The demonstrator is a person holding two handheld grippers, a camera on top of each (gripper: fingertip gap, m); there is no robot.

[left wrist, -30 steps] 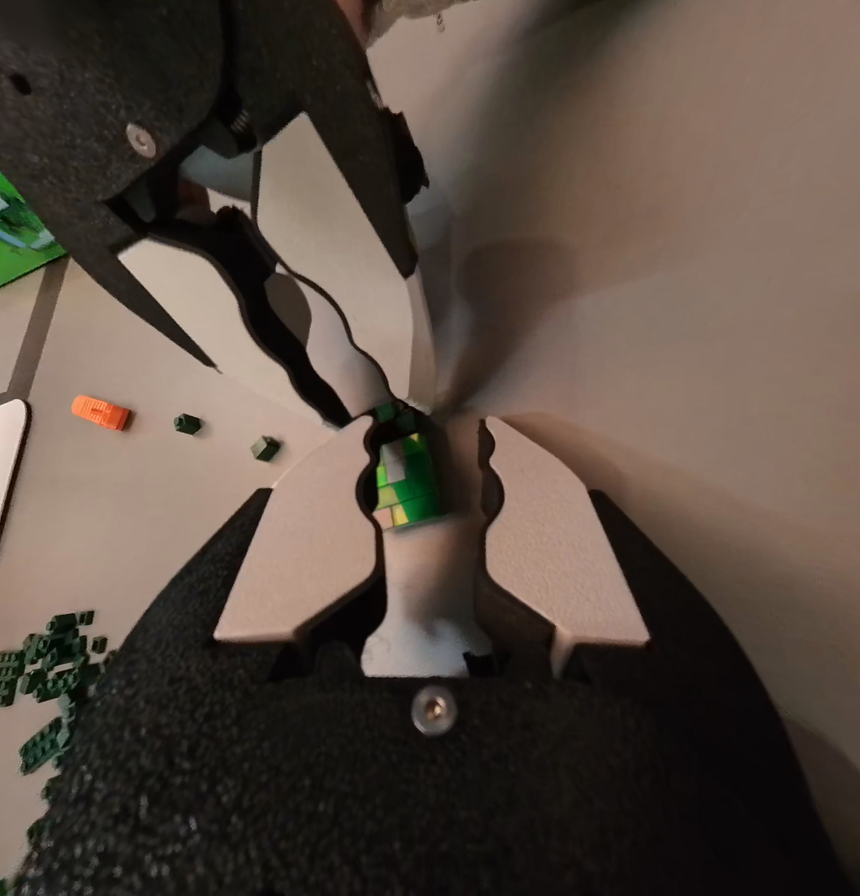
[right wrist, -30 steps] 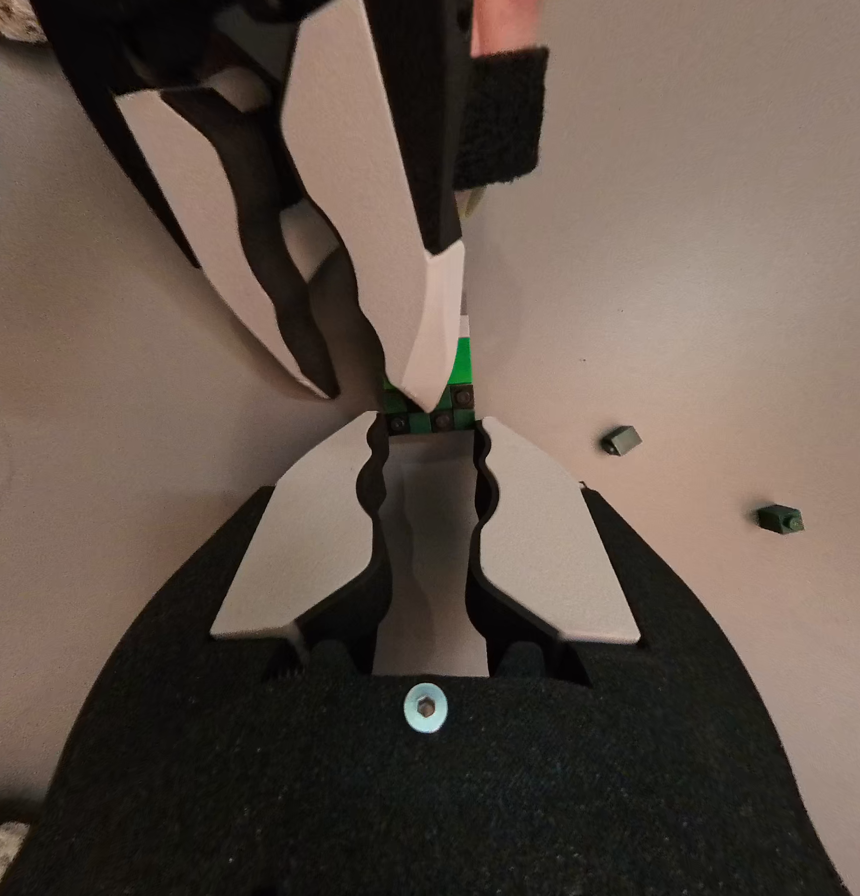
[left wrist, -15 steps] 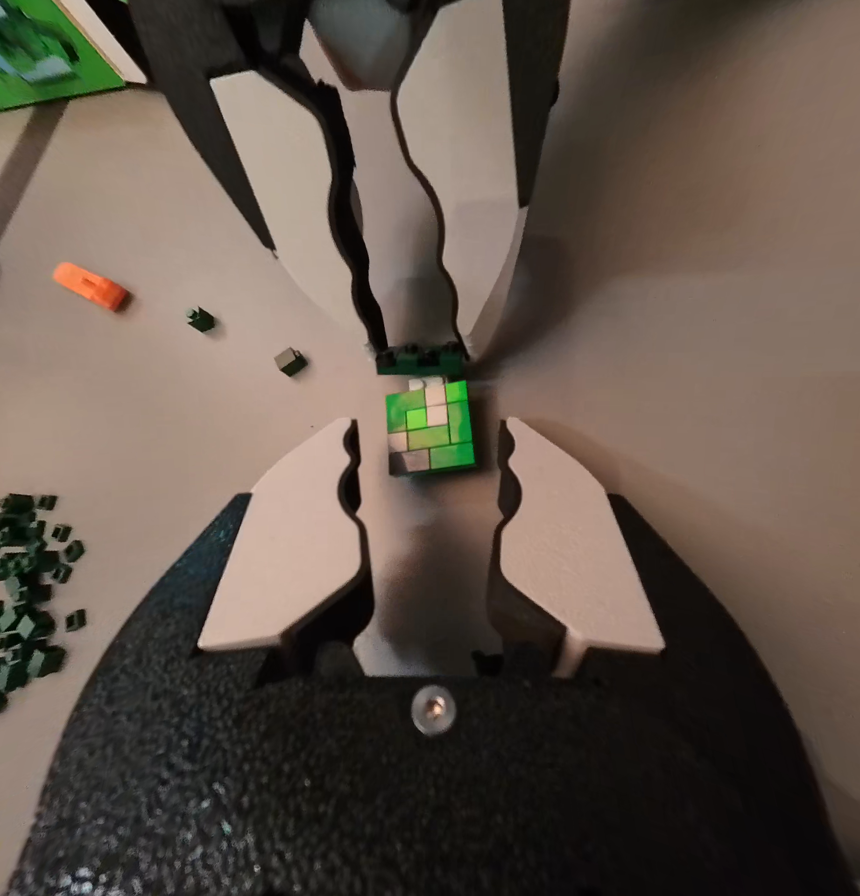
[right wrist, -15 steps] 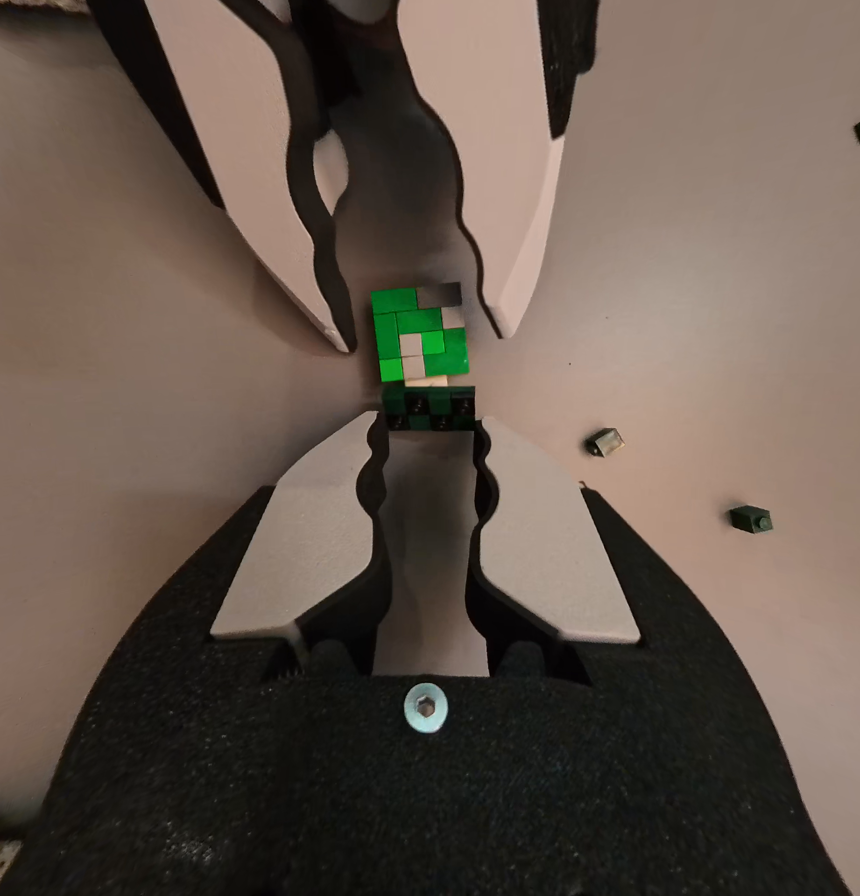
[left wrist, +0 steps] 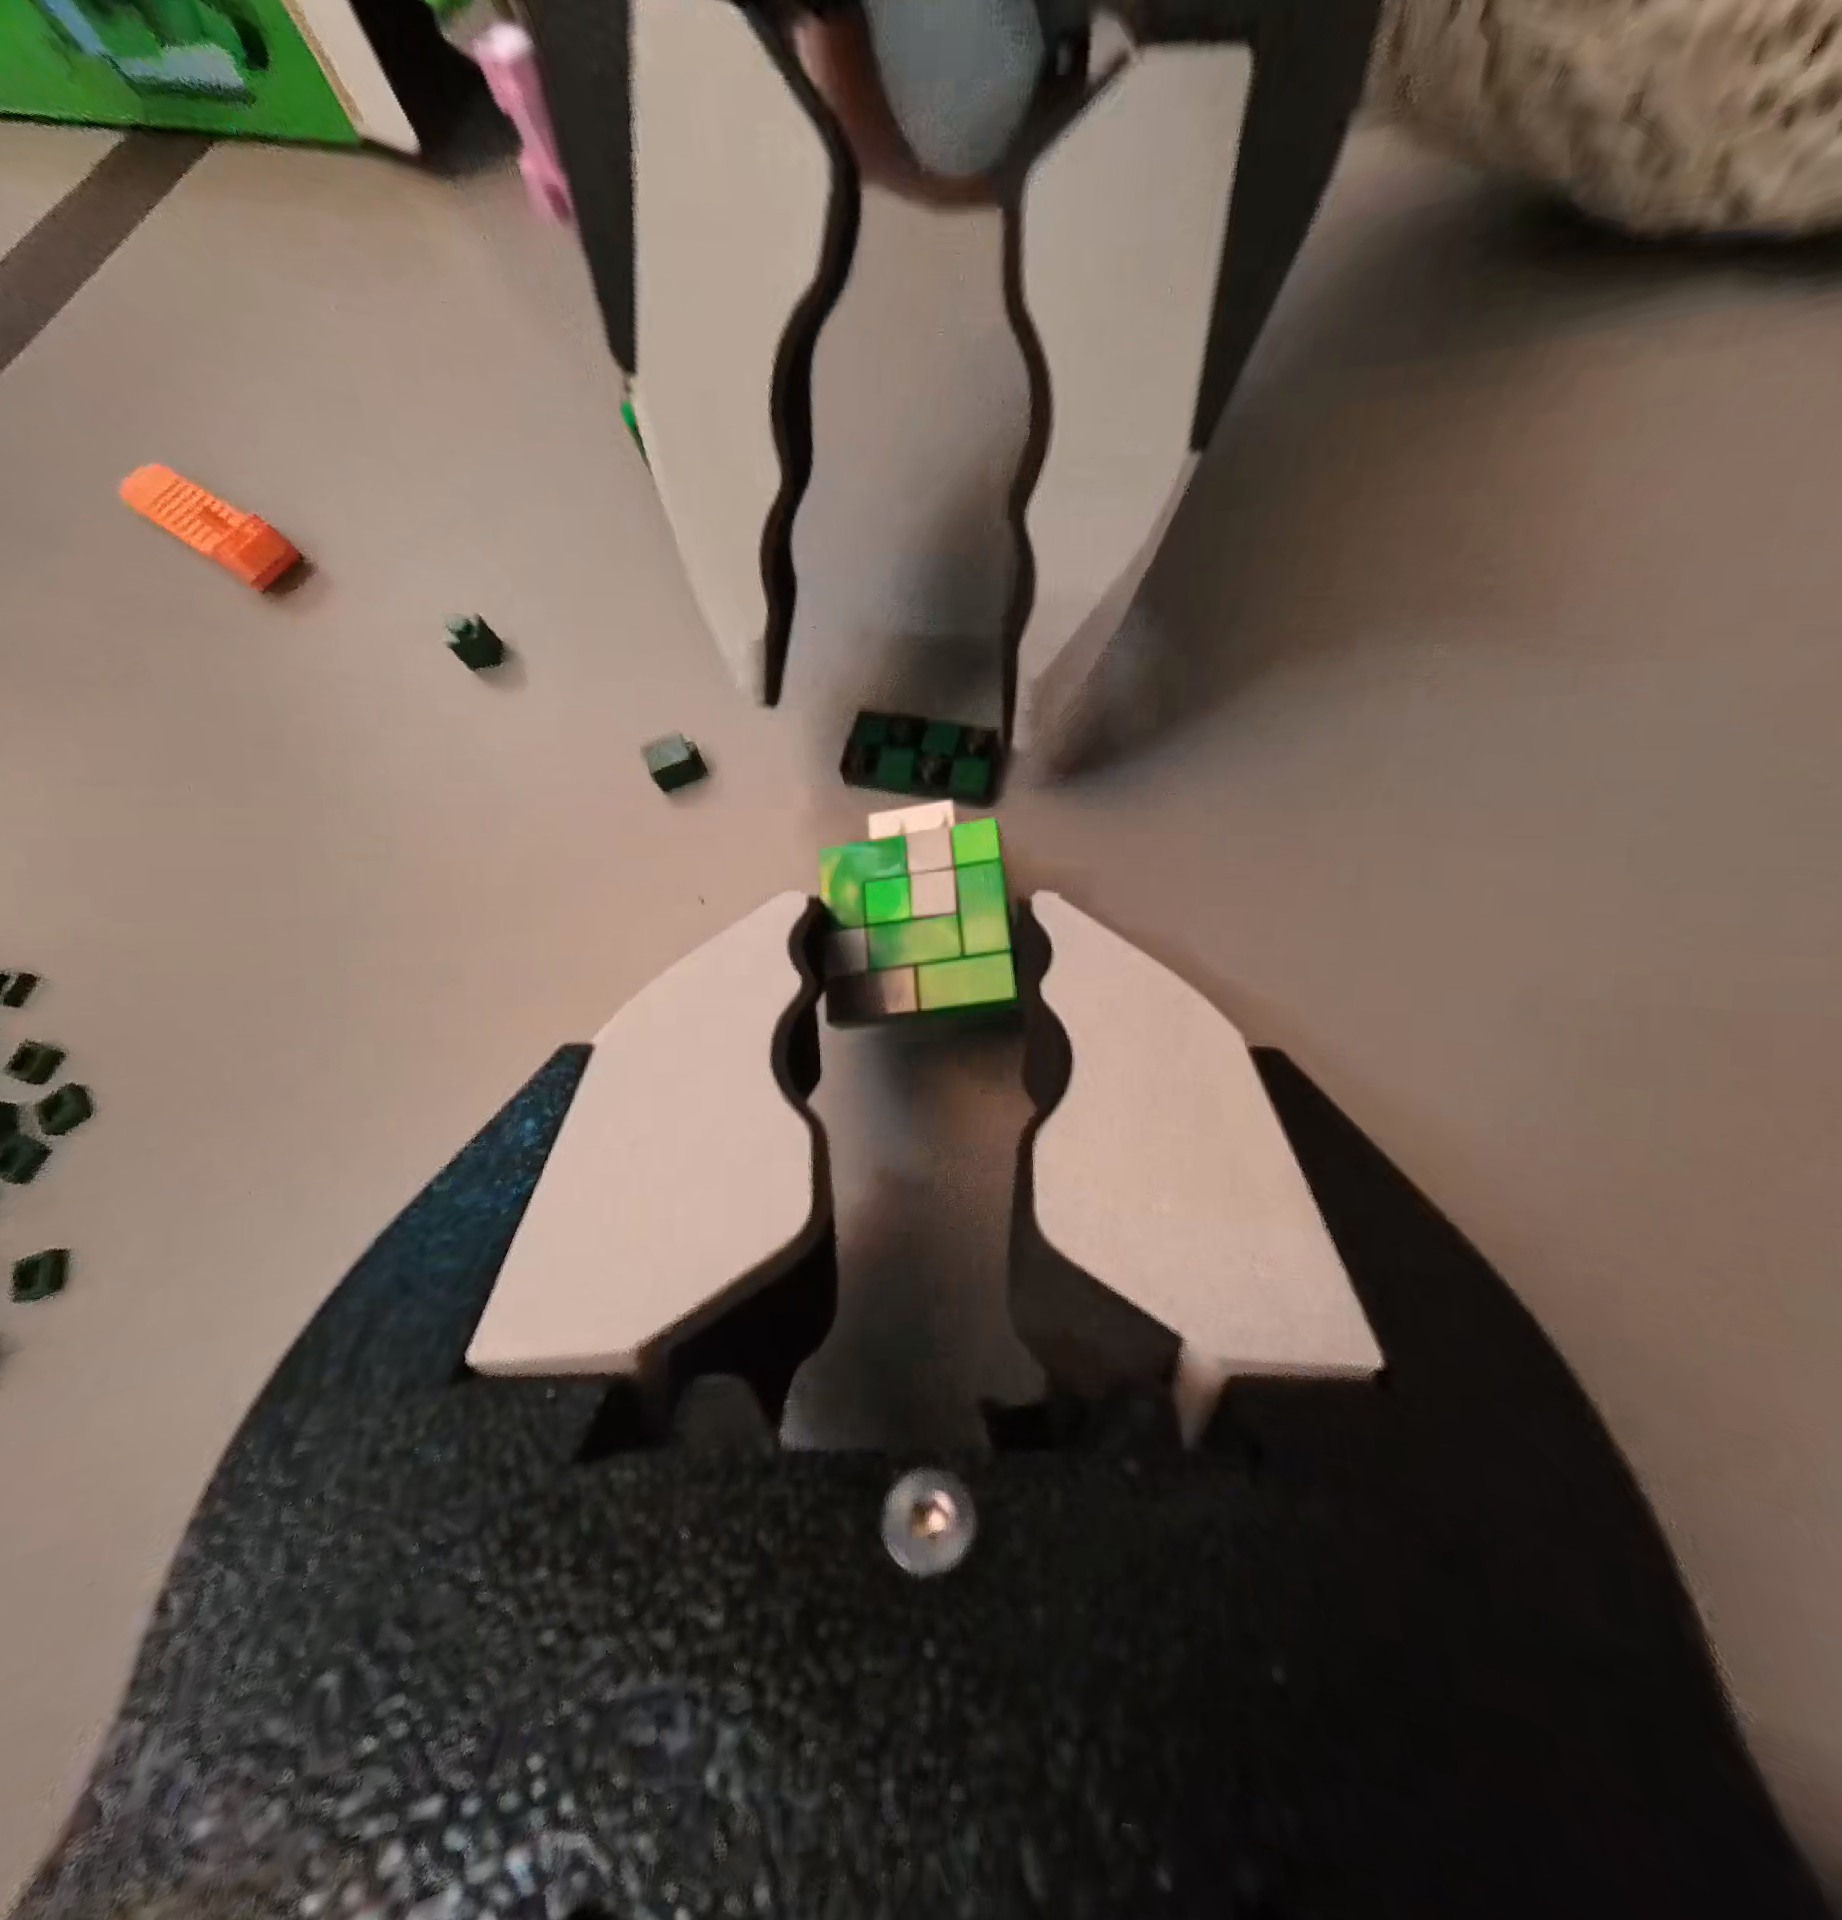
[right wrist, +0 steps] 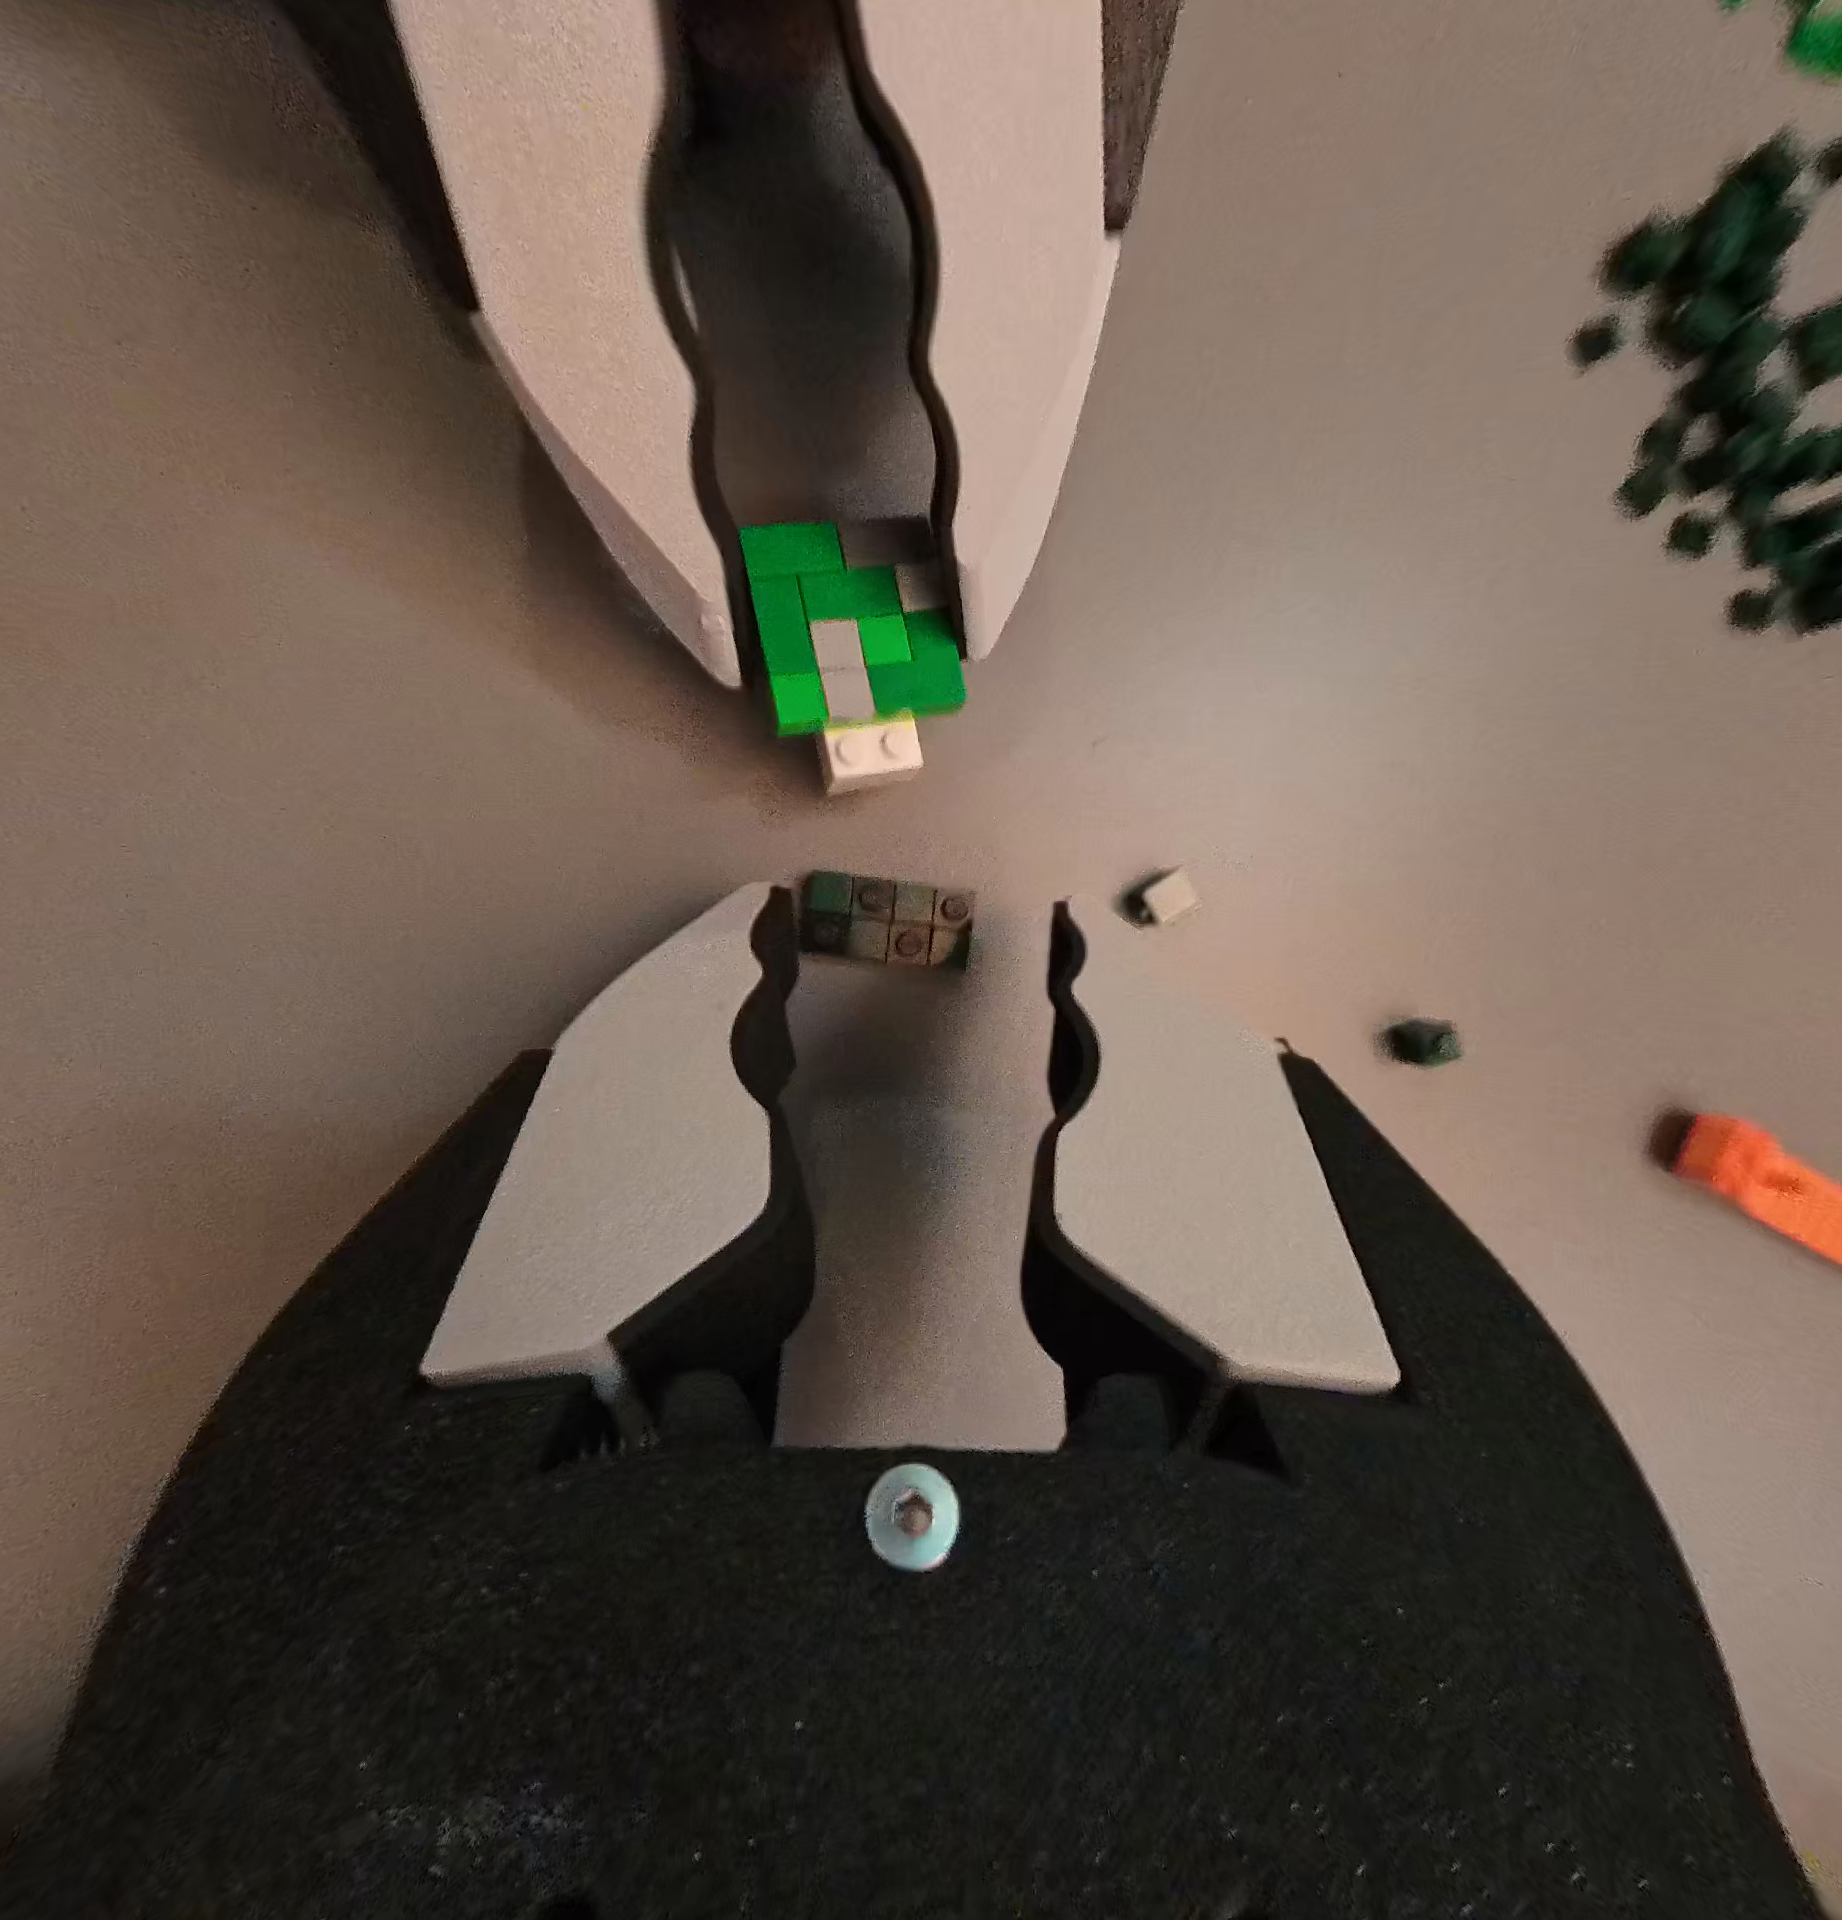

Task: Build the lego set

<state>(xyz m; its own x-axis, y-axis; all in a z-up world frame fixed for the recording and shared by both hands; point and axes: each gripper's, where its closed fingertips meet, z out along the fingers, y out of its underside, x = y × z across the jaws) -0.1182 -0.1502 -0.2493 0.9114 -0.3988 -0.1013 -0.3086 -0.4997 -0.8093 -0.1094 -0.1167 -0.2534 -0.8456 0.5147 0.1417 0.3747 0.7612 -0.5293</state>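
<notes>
A bright green tiled block (left wrist: 917, 925) with grey tiles and a white brick at its far end lies on the grey table. My left gripper (left wrist: 917, 914) is shut on its sides. In the right wrist view the same block (right wrist: 855, 634) sits between the left gripper's (right wrist: 849, 675) fingers. A small dark green studded plate (right wrist: 886, 925) lies on the table between the fingertips of my right gripper (right wrist: 912, 914). The right gripper is open, with a gap beside the plate. The plate (left wrist: 922, 758) and right gripper (left wrist: 891, 707) also show in the left wrist view, just beyond the block.
An orange brick separator (left wrist: 210, 527) and two loose dark green pieces (left wrist: 472, 639) (left wrist: 673, 762) lie to the left. A pile of dark green pieces (left wrist: 13, 1143) is at the left edge. A green box (left wrist: 148, 62) stands at the back left, a furry cream thing (left wrist: 1644, 114) at the back right. From either gripper's tips it is about 20 cm to the orange brick separator (left wrist: 210, 527). The right camera catches it too, in the right wrist view (right wrist: 1795, 1181).
My left gripper moved forward and shut on the green block. My right gripper opened off the dark green plate, which now lies apart from the block.
</notes>
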